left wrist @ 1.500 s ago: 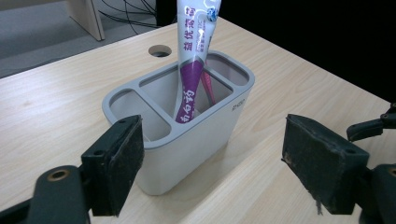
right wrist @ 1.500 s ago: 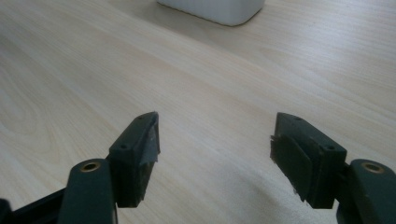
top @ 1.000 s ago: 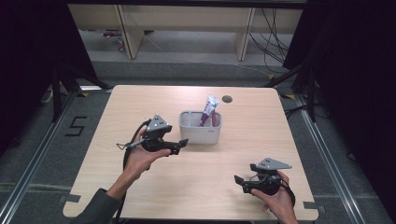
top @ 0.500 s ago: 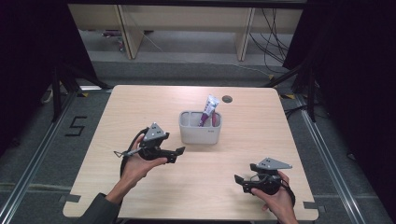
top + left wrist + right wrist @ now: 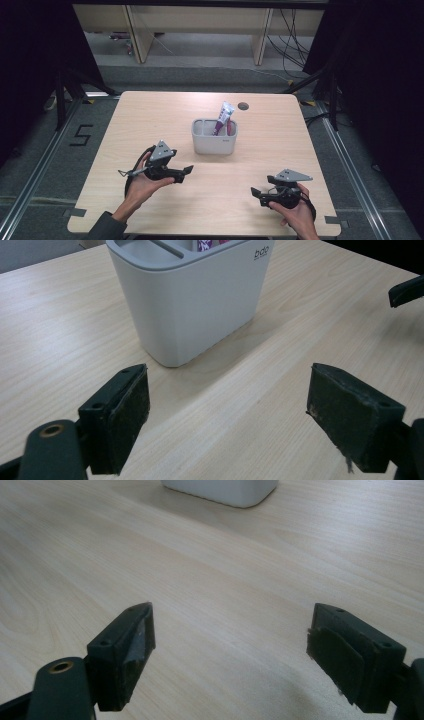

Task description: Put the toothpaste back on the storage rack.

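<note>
Pale wood surface [image 5: 150, 115] carries a white holder [image 5: 214, 137] at its middle, a purple-and-white tube [image 5: 223, 118] standing tilted in its right compartment. The left claw [image 5: 186, 171] has drawn back nearer, spread wide and empty; the placing looks finished. The right claw [image 5: 256, 194] rests near-right, also wide and empty.
</note>
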Demonstrator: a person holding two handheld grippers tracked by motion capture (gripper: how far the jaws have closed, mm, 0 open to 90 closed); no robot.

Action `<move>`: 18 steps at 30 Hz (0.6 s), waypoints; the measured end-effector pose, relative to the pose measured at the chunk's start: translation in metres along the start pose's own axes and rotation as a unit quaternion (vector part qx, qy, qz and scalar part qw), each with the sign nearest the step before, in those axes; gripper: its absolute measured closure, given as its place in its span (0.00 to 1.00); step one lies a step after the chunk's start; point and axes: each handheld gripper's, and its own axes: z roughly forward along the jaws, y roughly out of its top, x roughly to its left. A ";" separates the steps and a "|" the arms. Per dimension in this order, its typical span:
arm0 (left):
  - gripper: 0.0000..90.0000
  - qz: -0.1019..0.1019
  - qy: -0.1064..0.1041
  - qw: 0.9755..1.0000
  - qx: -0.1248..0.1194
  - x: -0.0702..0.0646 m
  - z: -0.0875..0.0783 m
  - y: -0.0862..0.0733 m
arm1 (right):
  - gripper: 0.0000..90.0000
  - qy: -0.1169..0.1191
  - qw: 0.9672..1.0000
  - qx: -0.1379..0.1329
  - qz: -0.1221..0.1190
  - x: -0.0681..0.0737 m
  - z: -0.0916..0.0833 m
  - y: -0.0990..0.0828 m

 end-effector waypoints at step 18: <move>0.18 0.007 0.013 1.000 0.016 0.003 -0.017 -0.040 | 0.23 0.009 1.000 0.000 0.000 0.002 0.003 0.000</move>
